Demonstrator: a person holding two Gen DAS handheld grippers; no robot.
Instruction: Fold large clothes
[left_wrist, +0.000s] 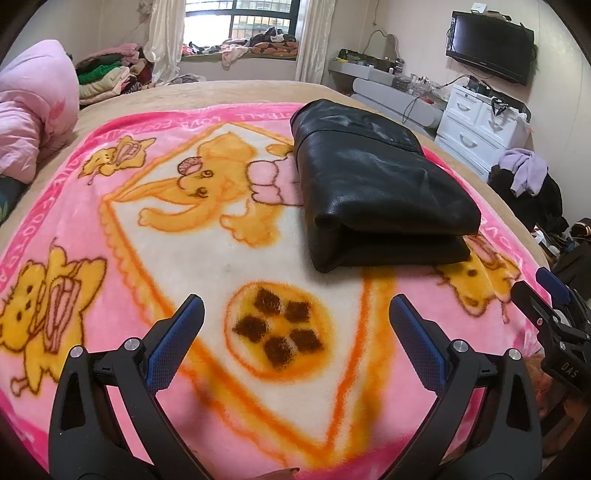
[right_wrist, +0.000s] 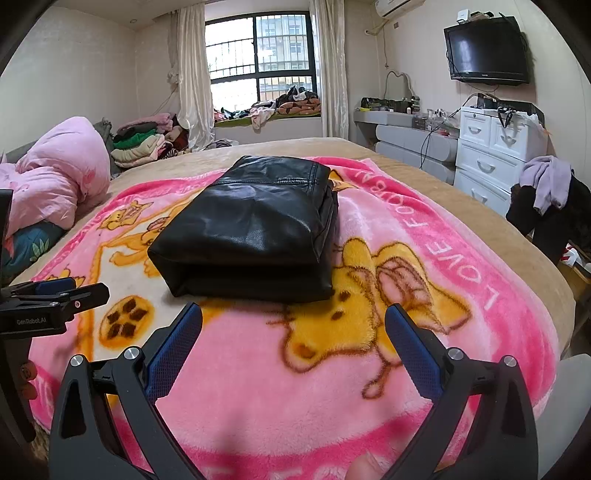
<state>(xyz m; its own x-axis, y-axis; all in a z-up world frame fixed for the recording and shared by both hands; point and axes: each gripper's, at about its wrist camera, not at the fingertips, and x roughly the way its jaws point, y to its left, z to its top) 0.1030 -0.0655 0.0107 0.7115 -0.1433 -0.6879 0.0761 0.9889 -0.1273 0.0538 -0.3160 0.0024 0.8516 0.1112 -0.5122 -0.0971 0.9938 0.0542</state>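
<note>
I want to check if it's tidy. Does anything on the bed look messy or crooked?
Not really. The black jacket lies folded in a neat stack on the pink blanket. Both grippers are open and off it. The only mess is clothes heaped beyond the bed.

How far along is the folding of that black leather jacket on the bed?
Done: the black leather jacket lies folded into a compact stack on the pink blanket. In hand: nothing; the left gripper and right gripper hover open, short of it. Left: apparently nothing for this piece.
</note>
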